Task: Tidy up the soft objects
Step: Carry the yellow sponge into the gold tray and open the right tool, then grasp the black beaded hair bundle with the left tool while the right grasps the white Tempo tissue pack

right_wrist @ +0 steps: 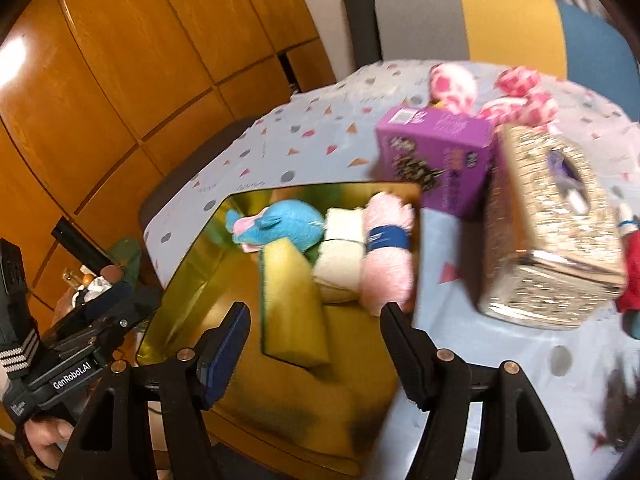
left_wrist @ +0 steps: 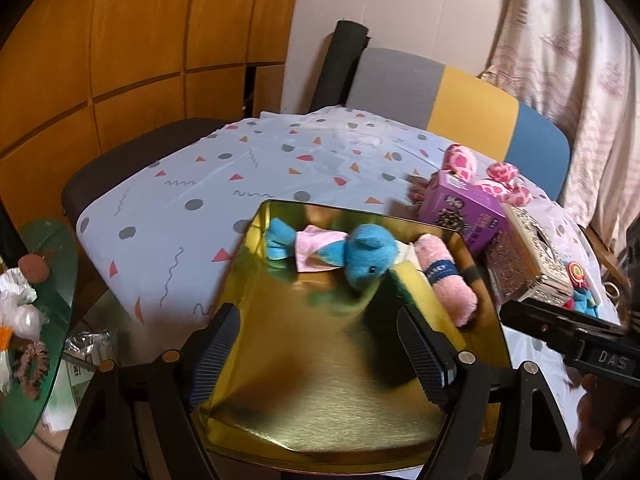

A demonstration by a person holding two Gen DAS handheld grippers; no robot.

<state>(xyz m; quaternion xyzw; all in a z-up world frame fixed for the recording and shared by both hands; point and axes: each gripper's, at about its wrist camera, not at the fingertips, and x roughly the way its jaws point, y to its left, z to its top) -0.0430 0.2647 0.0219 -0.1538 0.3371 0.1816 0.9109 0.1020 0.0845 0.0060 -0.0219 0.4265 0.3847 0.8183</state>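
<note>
A gold tray (left_wrist: 320, 400) sits at the table's near edge. Along its far side lie a blue plush toy (left_wrist: 364, 256), a pink rolled towel (left_wrist: 448, 280) and a yellow-green sponge (left_wrist: 416, 284), which is blurred. My left gripper (left_wrist: 316, 344) hangs open over the tray's bare middle with nothing between its fingers. In the right wrist view the tray (right_wrist: 300, 408) holds the blue plush (right_wrist: 280, 228), the sponge (right_wrist: 292, 304), a cream folded cloth (right_wrist: 340, 256) and the pink towel (right_wrist: 388, 248). My right gripper (right_wrist: 316, 320) is open above the sponge, pads apart from it.
A purple box (right_wrist: 440, 160), a glittery tissue box (right_wrist: 552, 232) and a pink spotted plush (right_wrist: 520, 92) stand right of the tray on the patterned tablecloth (left_wrist: 240, 168). A grey, yellow and blue chair (left_wrist: 460, 92) is behind. A green glass side table (left_wrist: 40, 300) is at the left.
</note>
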